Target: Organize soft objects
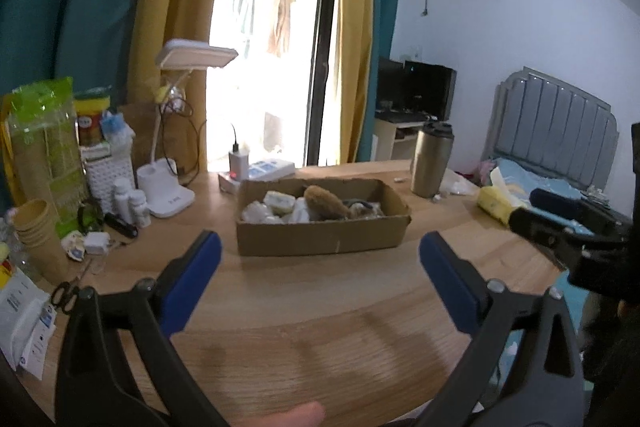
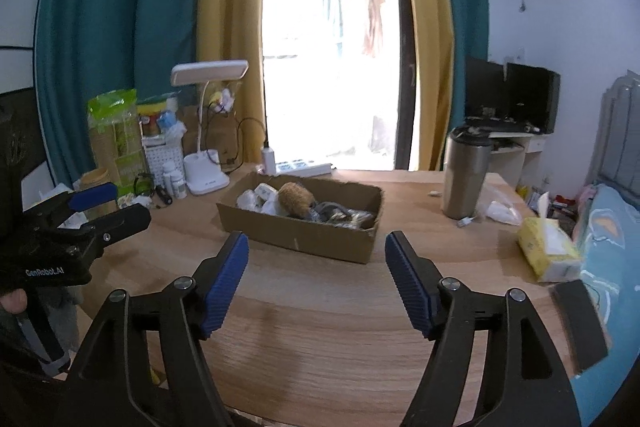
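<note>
A shallow cardboard box [image 1: 323, 223] sits at the centre of the left wrist view, on a wooden table [image 1: 304, 307]. Inside it lie the soft objects [image 1: 296, 207]: pale, crumpled pieces at the left, a brown furry toy [image 2: 294, 198] in the middle, and grey-brown pieces at the right. No soft object shows on the bare table in front of the box.

Low in each view, both tools hover over the bare wood short of the box. The left gripper [image 1: 320, 259] has its blue pads spread wide with nothing between them. The right gripper [image 2: 316, 267] is also spread and empty.

A steel tumbler [image 2: 466, 175] stands at the right of the right wrist view, and a white desk lamp [image 2: 206, 131] and small bottles [image 2: 174, 179] crowd the left. A careless sweep could topple these. The box looks light, so a push might slide it.
</note>
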A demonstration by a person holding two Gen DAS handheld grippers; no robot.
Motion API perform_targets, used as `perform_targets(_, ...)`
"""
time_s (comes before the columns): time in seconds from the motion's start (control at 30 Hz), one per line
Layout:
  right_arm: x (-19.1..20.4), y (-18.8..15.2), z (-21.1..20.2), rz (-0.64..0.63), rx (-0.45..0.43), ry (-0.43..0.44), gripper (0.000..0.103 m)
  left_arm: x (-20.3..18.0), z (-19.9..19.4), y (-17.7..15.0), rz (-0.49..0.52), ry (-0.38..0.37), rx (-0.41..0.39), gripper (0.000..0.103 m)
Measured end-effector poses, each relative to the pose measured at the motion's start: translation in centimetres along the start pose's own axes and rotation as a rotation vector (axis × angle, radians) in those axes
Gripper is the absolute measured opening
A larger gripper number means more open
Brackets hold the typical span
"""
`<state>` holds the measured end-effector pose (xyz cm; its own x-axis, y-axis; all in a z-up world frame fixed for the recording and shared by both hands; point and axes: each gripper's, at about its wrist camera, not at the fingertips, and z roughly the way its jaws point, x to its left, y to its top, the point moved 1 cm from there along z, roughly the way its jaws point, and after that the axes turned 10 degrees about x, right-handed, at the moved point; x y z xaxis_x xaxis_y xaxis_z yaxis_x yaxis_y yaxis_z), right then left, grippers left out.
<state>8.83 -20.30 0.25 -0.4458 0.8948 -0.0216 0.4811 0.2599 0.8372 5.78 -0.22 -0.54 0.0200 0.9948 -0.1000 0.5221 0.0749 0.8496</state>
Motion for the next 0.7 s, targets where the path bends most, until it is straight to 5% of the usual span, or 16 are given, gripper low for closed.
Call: perform_targets(0.7,-0.4,0.3,-3.3,-0.006,-0.078,-0.034,0.076,-1.2,-3.1,0.9,0.004,-0.05,-0.07,0.101)
